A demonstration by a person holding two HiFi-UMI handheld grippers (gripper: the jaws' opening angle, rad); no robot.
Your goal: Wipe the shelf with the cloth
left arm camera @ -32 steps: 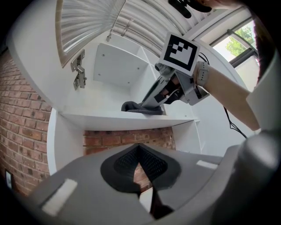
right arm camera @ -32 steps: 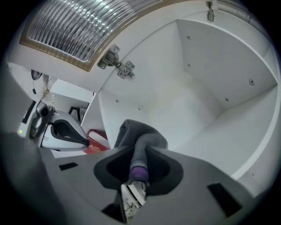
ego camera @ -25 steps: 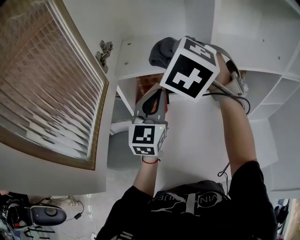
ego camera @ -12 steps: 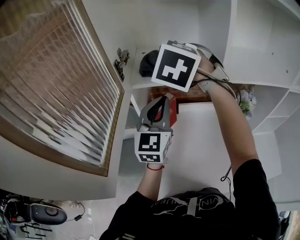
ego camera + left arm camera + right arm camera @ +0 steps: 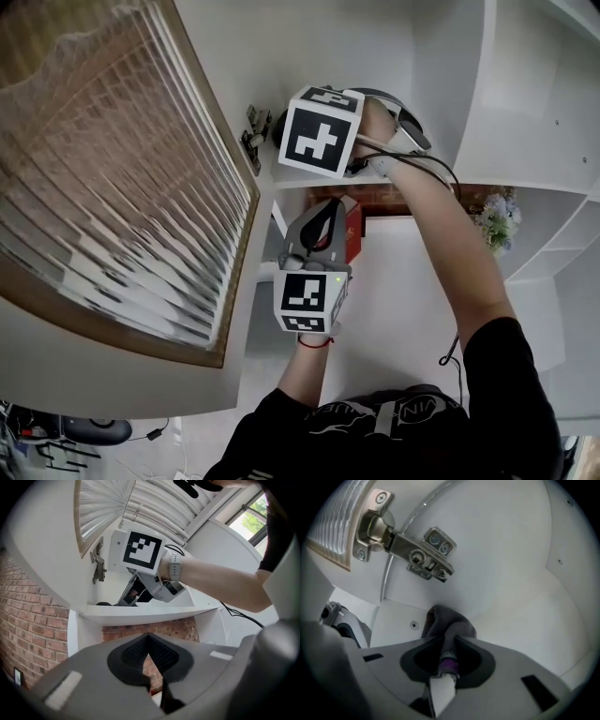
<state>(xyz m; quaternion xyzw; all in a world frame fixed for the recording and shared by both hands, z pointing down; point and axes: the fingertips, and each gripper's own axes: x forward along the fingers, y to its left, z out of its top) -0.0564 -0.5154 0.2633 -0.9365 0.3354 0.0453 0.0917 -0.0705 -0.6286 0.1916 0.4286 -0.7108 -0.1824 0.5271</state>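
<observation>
Right gripper [image 5: 448, 641] shifted toward hinge [image 5: 412, 550].
We find cloth [image 5: 447, 623] pinched between its jaws, bunched ahead; left gripper [image 5: 150, 641] pressed together.

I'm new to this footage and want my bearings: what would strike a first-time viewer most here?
The dark grey cloth clamped in the right gripper stands out, pressed into a corner of the white shelf near a silver metal door hinge. Next come the big louvred cabinet door filling the head view's left, and the left gripper, shut and empty, facing a red brick wall.
</observation>
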